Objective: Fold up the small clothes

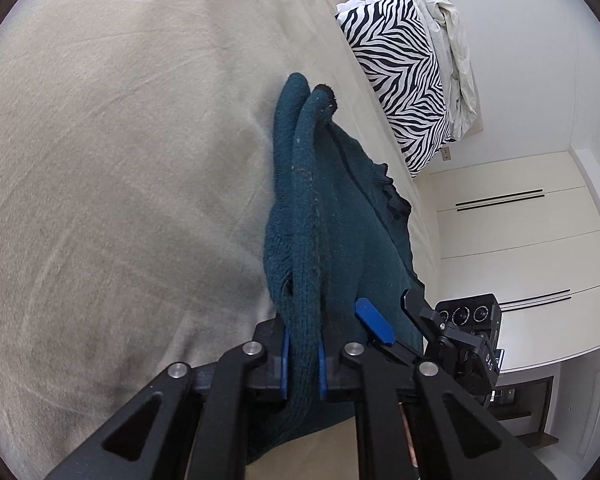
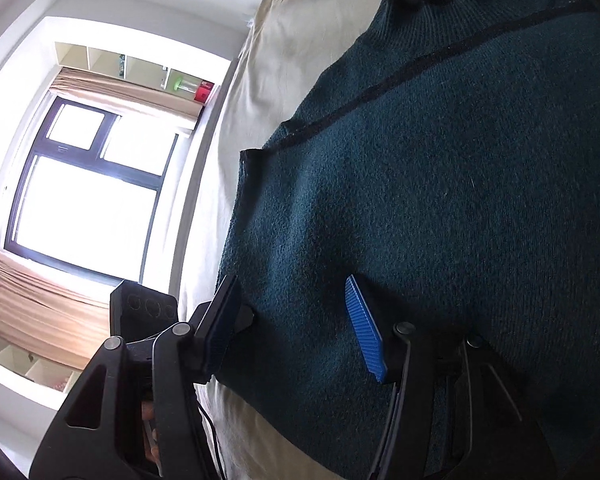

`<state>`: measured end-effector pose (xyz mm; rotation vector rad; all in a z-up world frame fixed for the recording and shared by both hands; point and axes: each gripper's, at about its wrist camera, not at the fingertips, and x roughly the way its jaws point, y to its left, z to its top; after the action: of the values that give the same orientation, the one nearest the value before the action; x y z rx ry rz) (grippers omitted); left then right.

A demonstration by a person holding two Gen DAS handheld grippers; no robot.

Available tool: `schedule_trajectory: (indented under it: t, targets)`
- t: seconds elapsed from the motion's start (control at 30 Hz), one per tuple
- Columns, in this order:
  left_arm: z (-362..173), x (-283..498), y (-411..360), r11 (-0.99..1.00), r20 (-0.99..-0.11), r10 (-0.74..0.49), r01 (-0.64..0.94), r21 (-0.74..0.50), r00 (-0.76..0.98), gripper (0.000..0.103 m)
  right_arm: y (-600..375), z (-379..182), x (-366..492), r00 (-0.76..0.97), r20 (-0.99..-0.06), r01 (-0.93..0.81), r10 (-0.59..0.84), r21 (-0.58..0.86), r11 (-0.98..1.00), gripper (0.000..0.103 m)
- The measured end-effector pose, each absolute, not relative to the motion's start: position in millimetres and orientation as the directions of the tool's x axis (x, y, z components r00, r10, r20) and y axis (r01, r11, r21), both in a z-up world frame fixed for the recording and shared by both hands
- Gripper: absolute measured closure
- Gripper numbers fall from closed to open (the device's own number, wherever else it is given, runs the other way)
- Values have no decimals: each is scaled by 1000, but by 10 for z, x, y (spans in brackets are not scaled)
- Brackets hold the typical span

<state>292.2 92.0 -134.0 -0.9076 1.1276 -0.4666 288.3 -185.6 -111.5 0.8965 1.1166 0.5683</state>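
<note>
Left claw (image 1: 303,364) clamped on teal sweater (image 1: 340,216); right claw (image 2: 291,332) apart over it; "DAS" lettering (image 1: 488,361) on its body.

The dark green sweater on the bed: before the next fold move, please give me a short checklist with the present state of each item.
1. Left gripper has the sweater: ok. Its blue pads are closed on a bunched fold of knit.
2. Right gripper has the sweater: not ok. Its jaws stand open around the edge and the pads do not press on it.
3. Fabric between the right pads: ok, the edge lies there.
4. Sweater flat on the bed: not ok at the left side, where it is bunched up.
5. Pillow clear of the sweater: ok.
6. Far sleeve position: cannot tell.
</note>
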Motion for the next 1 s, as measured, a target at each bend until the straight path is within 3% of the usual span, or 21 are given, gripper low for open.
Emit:
schedule_trajectory:
  t: [0.2, 0.4, 0.53, 0.63, 0.8, 1.0]
  targets:
    - [-822, 2924, 546, 606, -564, -723, -24, -795, 399, 93, -2490, -1056, 2783, 444, -417, 117, 793, 905, 410, 49]
    - [-281, 2941, -587, 654, -572, -739, 173, -737, 356, 93, -3378, -999, 2623, 535, -316, 153, 784, 948, 278, 42]
    - [-426, 2976, -1525, 631, -575, -774, 256, -732, 266, 90, -3991, -1011, 2451, 603, -272, 176, 750, 962, 207, 38]
    - [-791, 3001, -1975, 602, -579, -798, 242, -761, 165, 78, -4364, -1100, 2348, 624, -286, 223, 727, 957, 185, 35]
    - [-807, 2807, -1899, 581, -549, -814, 271, -767, 192, 64, -4618, -1188, 2213, 611, -272, 209, 743, 961, 180, 36]
    - [-702, 2776, -1314, 628, -558, -775, 266, -732, 295, 63, -4400, -1181, 2388, 569, -368, 230, 735, 930, 287, 36]
